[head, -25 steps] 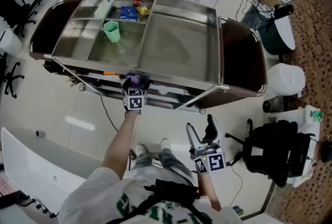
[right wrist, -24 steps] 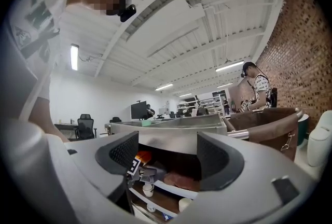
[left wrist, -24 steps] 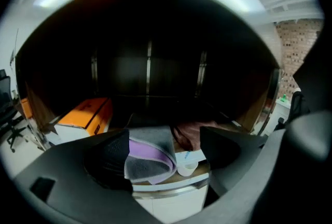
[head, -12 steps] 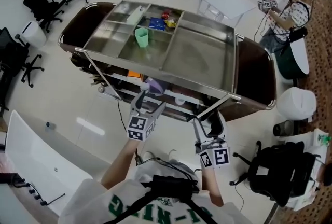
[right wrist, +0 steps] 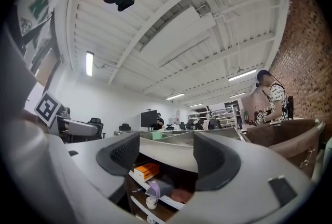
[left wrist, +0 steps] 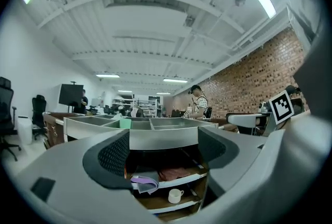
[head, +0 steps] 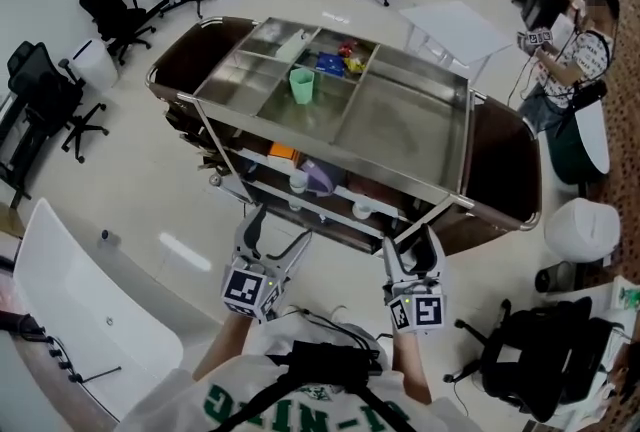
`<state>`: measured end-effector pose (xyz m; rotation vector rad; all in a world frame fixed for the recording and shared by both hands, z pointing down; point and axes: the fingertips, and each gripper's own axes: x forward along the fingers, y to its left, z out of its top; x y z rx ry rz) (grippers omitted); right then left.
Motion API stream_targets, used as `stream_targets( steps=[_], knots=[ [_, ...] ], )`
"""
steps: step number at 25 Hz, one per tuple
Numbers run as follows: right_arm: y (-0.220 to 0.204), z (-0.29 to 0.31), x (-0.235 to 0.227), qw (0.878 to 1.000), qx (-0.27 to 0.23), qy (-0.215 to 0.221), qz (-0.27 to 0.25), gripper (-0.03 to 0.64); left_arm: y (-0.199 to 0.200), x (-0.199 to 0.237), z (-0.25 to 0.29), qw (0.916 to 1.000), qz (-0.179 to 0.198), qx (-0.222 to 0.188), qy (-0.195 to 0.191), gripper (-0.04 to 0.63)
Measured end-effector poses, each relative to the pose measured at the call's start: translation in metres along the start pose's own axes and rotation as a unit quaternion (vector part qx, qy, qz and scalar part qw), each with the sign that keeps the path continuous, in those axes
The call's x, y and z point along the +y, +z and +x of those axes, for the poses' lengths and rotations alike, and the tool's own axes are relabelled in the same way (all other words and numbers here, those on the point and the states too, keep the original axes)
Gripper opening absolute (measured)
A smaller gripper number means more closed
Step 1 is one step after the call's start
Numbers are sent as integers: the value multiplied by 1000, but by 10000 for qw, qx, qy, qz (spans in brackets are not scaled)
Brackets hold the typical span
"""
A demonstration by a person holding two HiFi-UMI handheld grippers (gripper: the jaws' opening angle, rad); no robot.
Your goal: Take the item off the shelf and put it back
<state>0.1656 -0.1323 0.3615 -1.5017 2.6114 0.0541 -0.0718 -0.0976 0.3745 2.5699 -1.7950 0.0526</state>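
Holding, left hand-held gripper (left wrist: pixel 165 151): nothing. Its jaws stand wide and are closing on empty air, with no thing between the pads.
Holding, right hand-held gripper (right wrist: pixel 165 158): nothing. It is released, with jaws spread and a bare gap.
Item: a purple thing (left wrist: pixel 144 183), which I take to be the task's item, lies on the upper shelf (left wrist: pixel 182 180) of the cart (head: pixel 452 195). It is ahead of both hand-held grippers and well apart from each.
Neighbours: a reddish cloth (left wrist: pixel 174 172) lies just beside the item on the same shelf. A white cup (left wrist: pixel 175 195) stands on the shelf below it, and an orange box (right wrist: pixel 145 171) sits to the left along the shelf as the right hand-held gripper looks at it.
Done: judged from how things lie, the item rests on its shelf and no jaw touches it.
Open question: this fits a finished put-back as well as a take not yet begun, and the pictures cannot decide between them.
Left, if not begun: reach in, grip the item, lift it clear of the shelf and set it back.
Left, if returned: nothing on the item itself.
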Motion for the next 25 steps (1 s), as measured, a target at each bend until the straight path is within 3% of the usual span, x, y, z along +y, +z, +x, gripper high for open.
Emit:
stream_targets(
  steps=[9,25],
  knots=[
    [5,1,15,9994,24,206,-289,339,17,-3,-15,9990,19,-437,117,403],
    [15,-8,23,9990,34,220,-394,339,25,-12,-27,9981,-67,-619,31,403]
  ],
)
